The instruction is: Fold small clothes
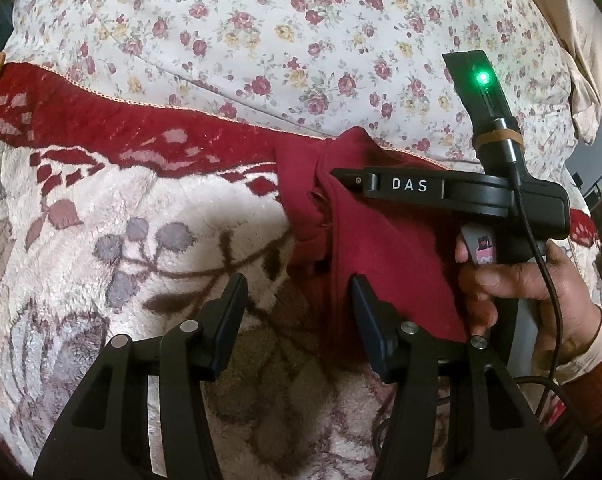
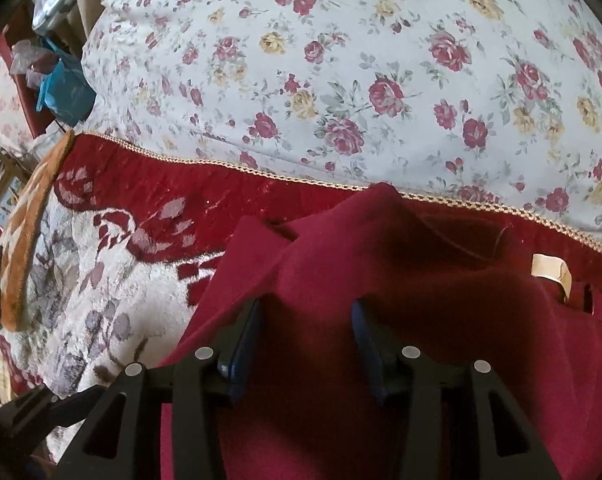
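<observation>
A small dark red garment (image 1: 385, 240) lies bunched on a cream and red plush blanket (image 1: 121, 216). My left gripper (image 1: 299, 304) is open, low over the blanket at the garment's left edge, with its right finger against the cloth. My right gripper, seen from the side in the left wrist view (image 1: 343, 178), hovers over the garment's upper part, held by a hand (image 1: 513, 284). In the right wrist view my right gripper (image 2: 307, 320) is open just above the garment (image 2: 421, 280). A beige label (image 2: 551, 270) shows at its right.
A white quilt with red roses (image 1: 301, 32) lies beyond the blanket, also in the right wrist view (image 2: 361, 60). The blanket's gold-trimmed red border (image 2: 173, 184) runs across. Clutter with a blue bag (image 2: 61, 88) sits at the far left off the bed.
</observation>
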`<state>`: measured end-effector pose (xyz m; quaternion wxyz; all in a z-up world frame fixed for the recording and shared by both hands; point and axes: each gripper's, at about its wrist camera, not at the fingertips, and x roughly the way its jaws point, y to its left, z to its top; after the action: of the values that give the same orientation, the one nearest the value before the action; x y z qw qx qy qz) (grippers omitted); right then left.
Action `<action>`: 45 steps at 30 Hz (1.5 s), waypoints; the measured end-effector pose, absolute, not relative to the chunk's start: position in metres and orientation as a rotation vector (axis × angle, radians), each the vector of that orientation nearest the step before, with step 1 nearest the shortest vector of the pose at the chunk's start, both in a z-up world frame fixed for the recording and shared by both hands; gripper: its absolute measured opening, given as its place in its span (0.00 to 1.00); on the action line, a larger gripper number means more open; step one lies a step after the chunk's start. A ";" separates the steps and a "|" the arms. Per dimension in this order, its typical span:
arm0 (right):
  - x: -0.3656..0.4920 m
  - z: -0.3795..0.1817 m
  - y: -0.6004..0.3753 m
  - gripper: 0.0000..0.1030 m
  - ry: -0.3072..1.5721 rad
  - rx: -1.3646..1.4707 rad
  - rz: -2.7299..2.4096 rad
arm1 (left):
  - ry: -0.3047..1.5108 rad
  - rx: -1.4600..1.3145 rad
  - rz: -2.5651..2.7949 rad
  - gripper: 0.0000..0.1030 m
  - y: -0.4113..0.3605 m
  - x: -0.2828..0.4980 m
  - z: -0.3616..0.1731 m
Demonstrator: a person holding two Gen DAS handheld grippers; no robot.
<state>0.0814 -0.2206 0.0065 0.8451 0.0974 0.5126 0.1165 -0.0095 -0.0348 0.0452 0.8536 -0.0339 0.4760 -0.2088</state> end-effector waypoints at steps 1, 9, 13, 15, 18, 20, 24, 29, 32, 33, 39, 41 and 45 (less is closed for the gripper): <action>0.081 0.006 -0.221 0.45 1.079 0.204 0.246 | 1.001 -0.071 -0.437 0.56 -0.035 -0.009 0.045; 0.076 0.002 -0.226 0.48 1.041 0.245 0.260 | 1.006 -0.087 -0.437 0.57 -0.032 -0.007 0.043; 0.073 0.001 -0.226 0.49 1.013 0.246 0.264 | 1.012 -0.115 -0.443 0.57 -0.030 -0.005 0.043; 0.072 -0.001 -0.228 0.49 1.004 0.262 0.272 | 1.015 -0.133 -0.448 0.58 -0.028 -0.005 0.044; 0.071 -0.002 -0.230 0.49 0.999 0.281 0.279 | 1.015 -0.141 -0.448 0.59 -0.028 -0.005 0.044; 0.072 -0.002 -0.229 0.50 1.008 0.272 0.276 | 1.018 -0.145 -0.451 0.59 -0.029 -0.005 0.044; 0.083 0.008 -0.225 0.55 1.110 0.244 0.251 | 1.013 -0.161 -0.464 0.59 -0.028 -0.005 0.047; 0.101 0.013 -0.221 0.75 1.215 0.333 0.261 | 1.000 -0.224 -0.489 0.65 -0.021 -0.004 0.052; 0.111 0.016 -0.203 0.77 1.250 0.254 0.265 | 1.004 -0.275 -0.497 0.73 -0.017 -0.003 0.051; 0.115 0.016 -0.194 0.77 1.265 0.195 0.263 | 1.009 -0.277 -0.499 0.73 -0.018 -0.002 0.051; 0.134 0.002 -0.155 0.86 1.326 -0.065 0.205 | 1.025 -0.248 -0.491 0.73 -0.022 -0.001 0.049; 0.135 -0.004 -0.147 0.91 1.330 -0.115 0.198 | 1.024 -0.236 -0.492 0.73 -0.024 -0.001 0.049; 0.131 -0.007 -0.144 0.90 1.302 -0.129 0.184 | 1.027 -0.213 -0.481 0.73 -0.026 0.000 0.047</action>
<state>0.1305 -0.1441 -0.0068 0.7895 -0.0601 0.6048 0.0854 -0.0004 -0.0259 0.0472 0.8381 -0.1007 0.4856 -0.2275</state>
